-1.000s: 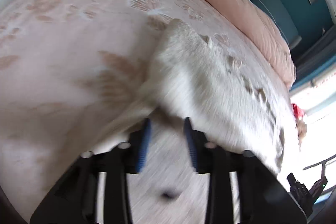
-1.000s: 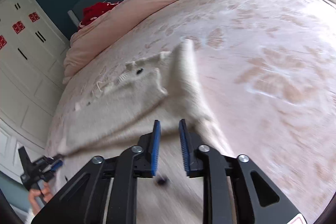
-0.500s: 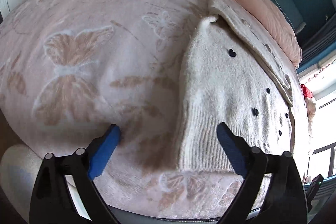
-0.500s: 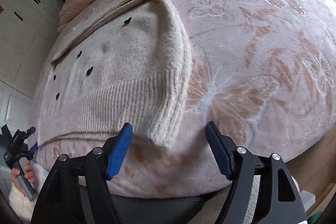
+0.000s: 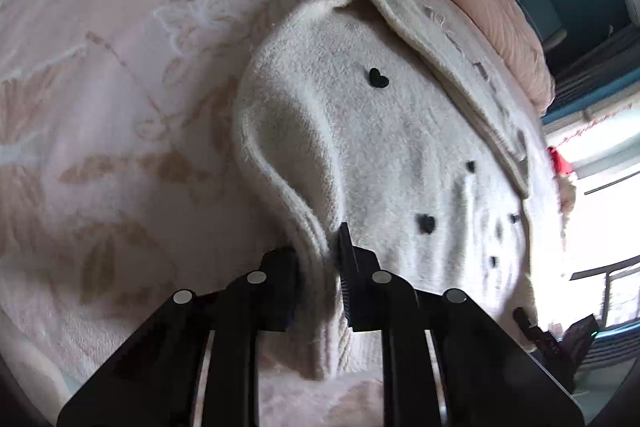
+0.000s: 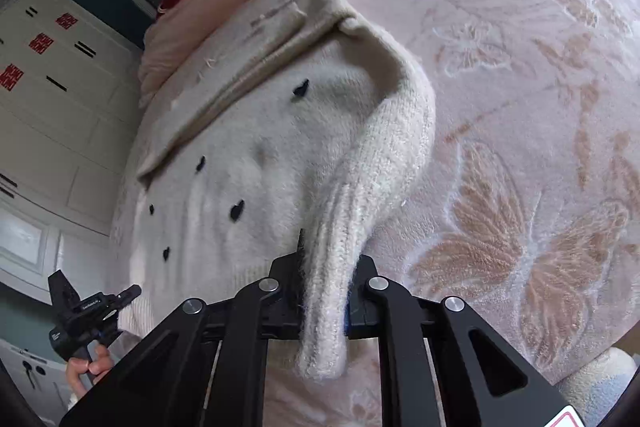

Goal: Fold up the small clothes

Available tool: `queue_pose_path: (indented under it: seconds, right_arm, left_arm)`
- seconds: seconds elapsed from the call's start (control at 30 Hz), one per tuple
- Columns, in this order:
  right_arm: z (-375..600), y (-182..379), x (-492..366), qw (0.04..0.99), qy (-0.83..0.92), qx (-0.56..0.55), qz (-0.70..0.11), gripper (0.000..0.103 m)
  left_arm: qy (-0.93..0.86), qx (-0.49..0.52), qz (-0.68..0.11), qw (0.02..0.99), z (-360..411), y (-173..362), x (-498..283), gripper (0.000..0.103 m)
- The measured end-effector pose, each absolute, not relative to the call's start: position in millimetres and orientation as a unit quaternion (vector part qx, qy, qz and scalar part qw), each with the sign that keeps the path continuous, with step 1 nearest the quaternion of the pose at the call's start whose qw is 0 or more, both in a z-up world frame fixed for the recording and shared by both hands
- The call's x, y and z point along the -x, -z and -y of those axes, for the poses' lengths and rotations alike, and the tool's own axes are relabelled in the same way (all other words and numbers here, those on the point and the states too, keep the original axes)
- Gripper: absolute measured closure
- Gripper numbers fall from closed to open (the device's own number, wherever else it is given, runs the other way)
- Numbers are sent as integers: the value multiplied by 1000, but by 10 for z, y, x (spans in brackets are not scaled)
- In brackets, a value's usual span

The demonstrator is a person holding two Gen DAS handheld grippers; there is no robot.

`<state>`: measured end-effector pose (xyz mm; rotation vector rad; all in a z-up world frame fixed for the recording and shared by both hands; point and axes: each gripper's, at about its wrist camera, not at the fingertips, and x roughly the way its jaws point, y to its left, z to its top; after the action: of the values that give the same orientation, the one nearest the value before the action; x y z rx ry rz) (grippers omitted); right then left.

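Fuzzy cream sweater (image 5: 400, 155) spread on pink butterfly blanket (image 5: 100, 107). Hem corners pinched by closed left gripper (image 5: 324, 267) and right gripper (image 6: 324, 291). Risks judged: slippery knit pulled free during lift; uneven pull skews fold; collar flap (image 6: 240, 83) bunches.

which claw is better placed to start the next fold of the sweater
Neither clearly: the left claw and right claw each pinch a near hem corner of the sweater, so likely both lift together.
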<state>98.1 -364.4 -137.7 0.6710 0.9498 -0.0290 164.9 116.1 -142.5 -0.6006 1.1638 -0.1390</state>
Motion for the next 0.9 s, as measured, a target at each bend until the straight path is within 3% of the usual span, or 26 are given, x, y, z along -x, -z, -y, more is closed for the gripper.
queue_pose_path:
  seconds: [0.1, 0.13, 0.23, 0.6, 0.9]
  right_arm:
    - [3662, 1025, -822, 846, -6, -309, -435, 92]
    - [3659, 919, -749, 849, -10, -299, -436, 93]
    - [3647, 742, -513, 849, -17, -267, -456, 93]
    - [3362, 1112, 806, 776, -77, -159, -605, 93]
    - [3289, 854, 1398, 769, -103, -161, -610, 93]
  left_arm:
    - [76, 277, -531, 797, -1284, 1145, -1470, 90]
    - [79, 272, -528, 801, -1325, 1044, -1386, 97]
    - [81, 256, -527, 806, -1491, 798, -1080, 97]
    - [102, 201, -613, 757, -1658, 926, 320, 97]
    - [122, 197, -622, 748, -1685, 644, 843, 97]
